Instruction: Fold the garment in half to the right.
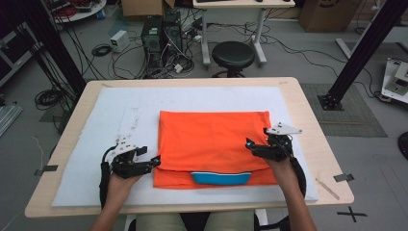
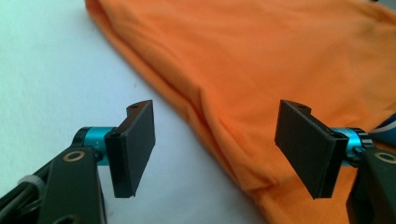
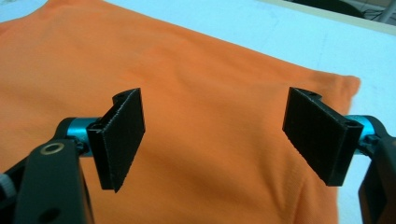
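The orange shirt (image 1: 214,144) lies folded flat on the white pad (image 1: 110,120), its long axis running across the table, blue collar (image 1: 220,178) at the near edge. Nearest, the left gripper (image 1: 155,161) sits at the shirt's left near corner, jaws spread and empty, one either side of the folded left hem (image 2: 224,140). The right gripper (image 1: 250,144) hovers a little farther in, over the right side of the cloth, jaws likewise released with nothing between them. Judging by this, both hands are equally placed; each needs only to close on its own edge, the left being closer to a grip.
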Motion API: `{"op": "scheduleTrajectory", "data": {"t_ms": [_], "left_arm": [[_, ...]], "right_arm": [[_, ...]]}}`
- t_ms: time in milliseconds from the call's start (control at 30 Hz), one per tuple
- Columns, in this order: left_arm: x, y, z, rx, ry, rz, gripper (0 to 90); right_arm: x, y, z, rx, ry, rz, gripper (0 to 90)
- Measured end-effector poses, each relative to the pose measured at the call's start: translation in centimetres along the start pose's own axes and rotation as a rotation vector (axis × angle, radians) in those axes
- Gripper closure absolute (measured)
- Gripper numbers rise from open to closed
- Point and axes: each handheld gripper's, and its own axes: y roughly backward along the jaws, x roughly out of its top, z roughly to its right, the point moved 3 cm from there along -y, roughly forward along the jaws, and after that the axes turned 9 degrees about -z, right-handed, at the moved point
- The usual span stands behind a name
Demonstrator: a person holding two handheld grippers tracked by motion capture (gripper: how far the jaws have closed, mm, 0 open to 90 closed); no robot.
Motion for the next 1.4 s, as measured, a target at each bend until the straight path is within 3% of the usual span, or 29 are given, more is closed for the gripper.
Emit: {"op": "scheduleTrajectory", "data": {"t_ms": [367,567,667,833,1100,1400], "left_arm": [[-0.6,-0.3,0.7,0.043,0.059,-0.07,36.8],[-1.0,-0.3,1.5,0.08,0.079,-0.102,39.6],[-1.1,-0.4,1.9,0.085,0.069,-0.109,44.0],[-1.2,-0.5,2.6,0.077,0.039,-0.124,53.6],[-1.3,-0.7,2.5,0.048,0.047,-0.12,65.1],[-1.3,-0.8,2.4,0.027,0.048,-0.12,76.5]], "right_arm": [[2.7,-1.2,-1.8,0.034,0.073,-0.048,21.3],[4.2,-2.4,-2.3,0.063,0.094,-0.07,21.3],[4.9,-3.0,-2.6,0.09,0.103,-0.083,21.5],[6.3,-4.2,-3.6,0.135,0.137,-0.126,21.9],[8.8,-6.0,-4.8,0.209,0.16,-0.154,23.8],[11.8,-8.5,-6.9,0.252,0.202,-0.201,24.0]]}}
